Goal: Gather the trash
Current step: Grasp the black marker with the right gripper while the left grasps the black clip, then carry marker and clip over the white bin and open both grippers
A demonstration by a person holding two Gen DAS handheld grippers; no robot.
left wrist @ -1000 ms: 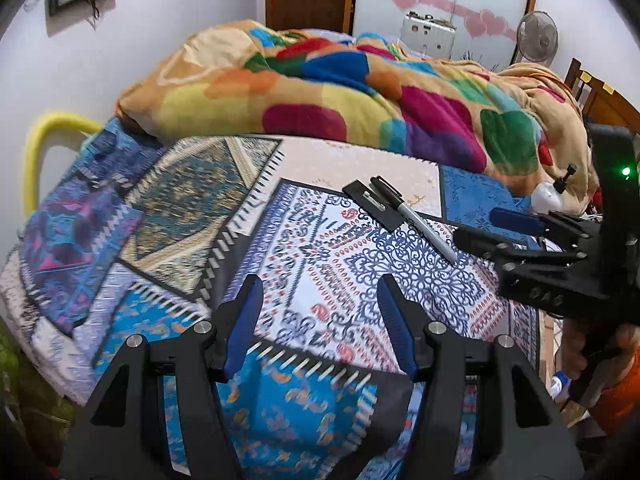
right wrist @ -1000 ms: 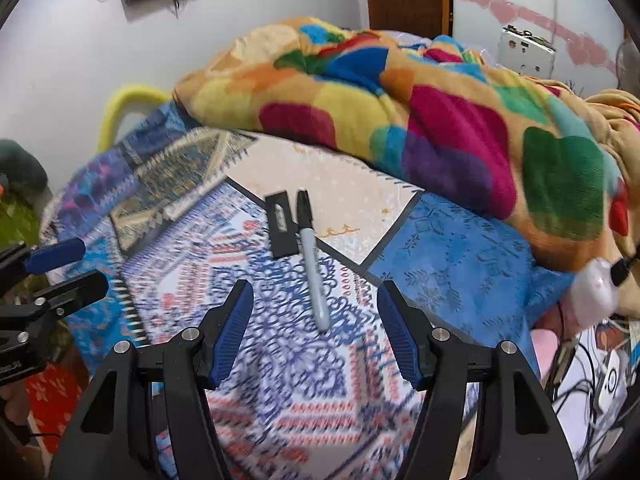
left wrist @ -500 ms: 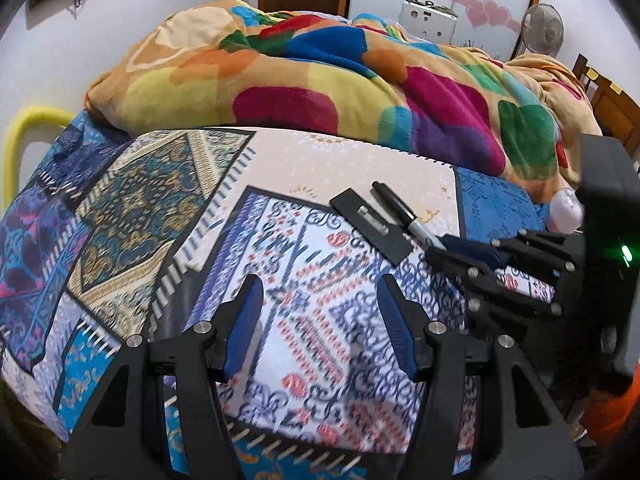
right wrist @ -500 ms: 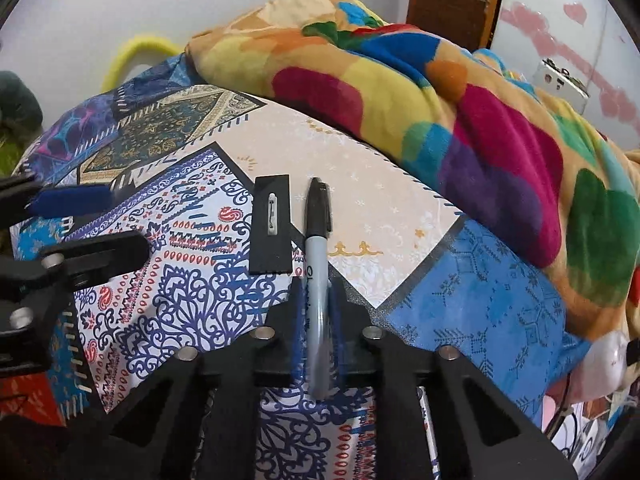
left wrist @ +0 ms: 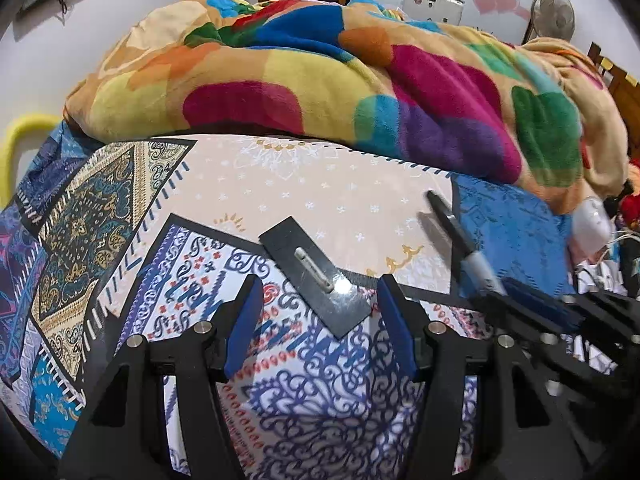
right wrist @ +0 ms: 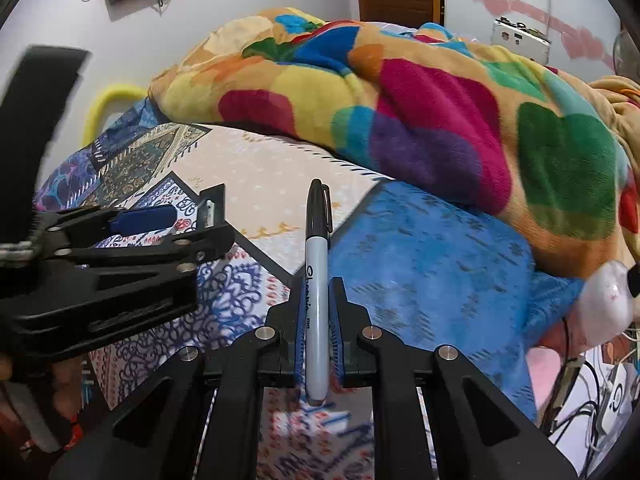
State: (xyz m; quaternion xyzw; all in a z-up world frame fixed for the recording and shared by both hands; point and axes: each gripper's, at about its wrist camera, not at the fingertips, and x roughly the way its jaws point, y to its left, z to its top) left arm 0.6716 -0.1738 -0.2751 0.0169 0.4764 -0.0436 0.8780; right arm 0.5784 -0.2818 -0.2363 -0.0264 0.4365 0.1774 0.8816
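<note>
Between pads, marker [right wrist: 318,276], base blurred

The right gripper [right wrist: 317,312] is clamped tight, its blue pads [right wrist: 334,320] pressed inward. The left gripper [left wrist: 320,320] hangs level, jaws spread wide, just beside it.

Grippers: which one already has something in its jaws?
The right gripper, shut on the marker. The left gripper is open, with the black card ahead.

Bright, even indoor light. Glare spot on the flat glossy black card [left wrist: 316,276]. Heavy fisheye bending, dark vignette corners. Motion blur on the blue patterned bedsheet [right wrist: 432,264] and the black left tool [right wrist: 132,236]; soft shadows.
</note>
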